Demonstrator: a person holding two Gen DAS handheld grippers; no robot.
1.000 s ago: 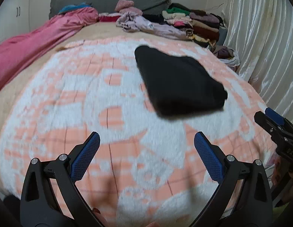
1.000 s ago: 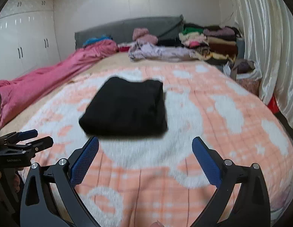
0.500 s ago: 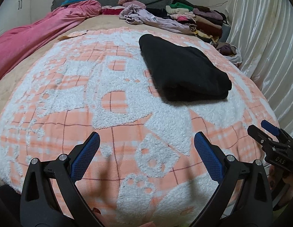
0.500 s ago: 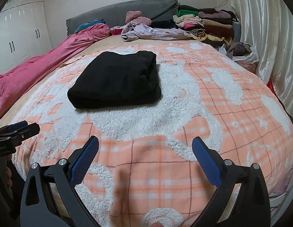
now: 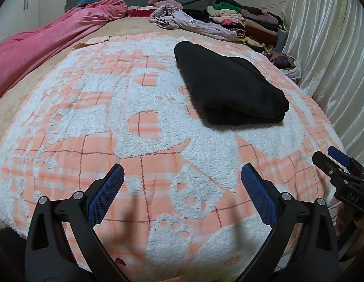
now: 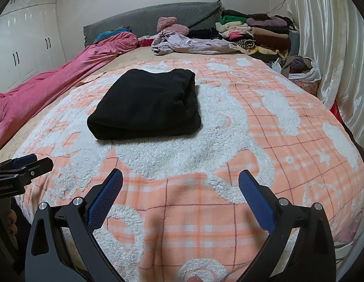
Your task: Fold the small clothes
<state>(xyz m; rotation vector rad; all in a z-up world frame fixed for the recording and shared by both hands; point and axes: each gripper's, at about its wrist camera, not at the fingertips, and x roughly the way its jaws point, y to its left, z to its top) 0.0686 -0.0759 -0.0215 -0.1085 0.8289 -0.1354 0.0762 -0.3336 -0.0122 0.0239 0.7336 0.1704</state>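
Black garment [image 6: 146,104], folded into a thick rectangle, lies on the peach-and-white fleece blanket [image 6: 264,145] towards the far middle of the bed. Left gripper [image 5: 182,188] and right gripper [image 6: 180,188] both hang over the blanket's near edge, jaws spread wide and empty, well apart from the garment. Stacked clothes [image 6: 254,30] sit far right by the grey headboard [image 6: 158,16].
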